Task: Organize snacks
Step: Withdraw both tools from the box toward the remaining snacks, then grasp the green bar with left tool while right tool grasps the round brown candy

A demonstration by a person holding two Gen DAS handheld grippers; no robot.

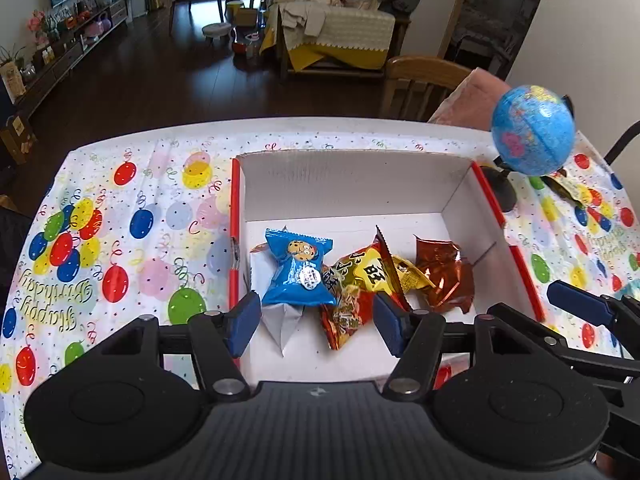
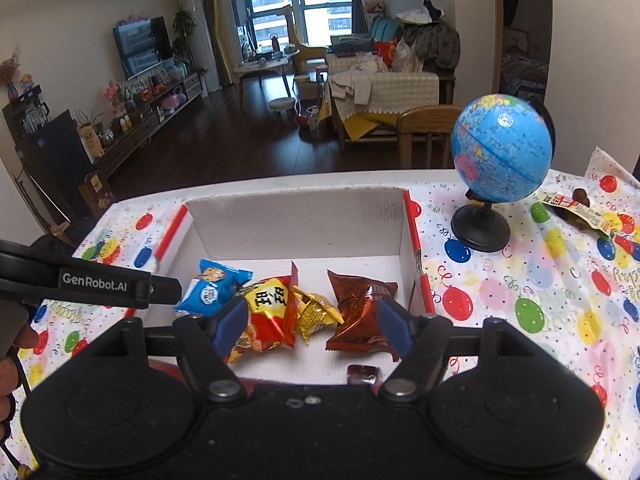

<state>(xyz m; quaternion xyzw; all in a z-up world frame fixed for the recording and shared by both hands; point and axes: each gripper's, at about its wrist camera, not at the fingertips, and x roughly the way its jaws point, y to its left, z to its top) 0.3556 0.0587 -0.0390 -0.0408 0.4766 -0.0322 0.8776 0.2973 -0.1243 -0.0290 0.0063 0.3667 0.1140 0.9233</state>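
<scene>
While both of your hand-held grippers hover at the near edge of the box (image 2: 300,216), neither holds anything: the right hand-held gripper (image 2: 312,326) stands wide, its blue pads astride the red-and-yellow packet (image 2: 268,316) and the brown foil packet (image 2: 360,316), and the left hand-held gripper (image 1: 316,326) is equally wide over the blue cookie packet (image 1: 298,270).

Just under your right hand-held gripper, a small dark wrapped candy (image 2: 363,374) lies at the near wall of the box; whether it sits inside or on the rim, you cannot tell.

Farther out, the snack that appears to remain loose is the long packet (image 2: 576,212) on the table (image 2: 500,280), beyond and to the right of the box, past the globe (image 2: 502,152). It lies well apart from your right hand-held gripper, ahead and to the right, with its long axis running slantwise from far-left to near-right. Your right hand is clearly the nearer one; from the left it sits behind the globe's stand.

The packet looks flat and crinkly, pale with red print and a dark brown end, so it will likely call for a pinch across its short width.
</scene>
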